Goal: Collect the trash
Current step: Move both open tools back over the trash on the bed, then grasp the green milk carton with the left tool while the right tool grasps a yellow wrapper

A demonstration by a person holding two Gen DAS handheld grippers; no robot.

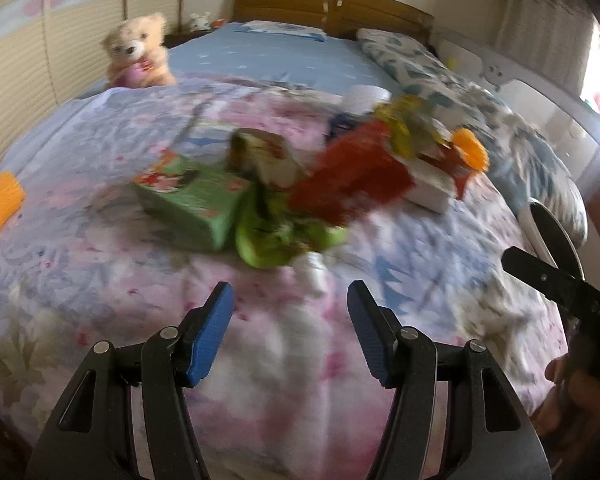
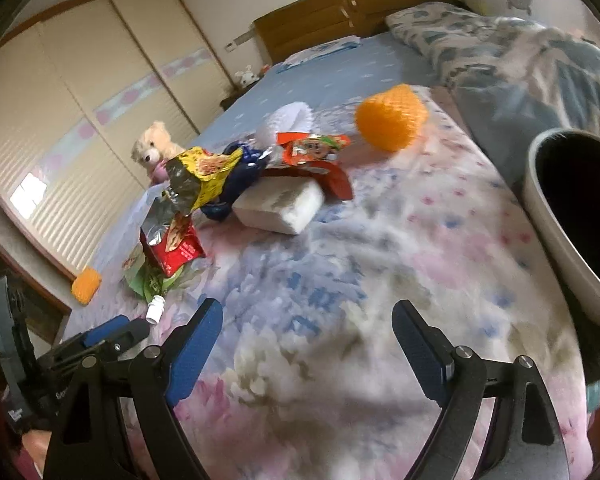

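A pile of trash lies mid-bed on the floral blanket (image 1: pixel 100 264): a green box (image 1: pixel 192 200), a green wrapper (image 1: pixel 276 240), a red snack bag (image 1: pixel 352 184), a yellow bag (image 2: pixel 200 180), a white block (image 2: pixel 280 206) and a small white bottle (image 2: pixel 155 309). My left gripper (image 1: pixel 290 300) is open and empty, just short of the green wrapper. My right gripper (image 2: pixel 306 320) is open and empty over bare blanket. The left gripper also shows at the lower left of the right wrist view (image 2: pixel 112 332).
A grey bin (image 2: pixel 572 216) stands at the bed's right edge, also in the left wrist view (image 1: pixel 552 236). Orange mesh pieces (image 2: pixel 390 116) (image 1: pixel 0 202), a teddy bear (image 1: pixel 138 54), a folded quilt (image 2: pixel 520 52) and a wooden headboard (image 1: pixel 320 2) are around.
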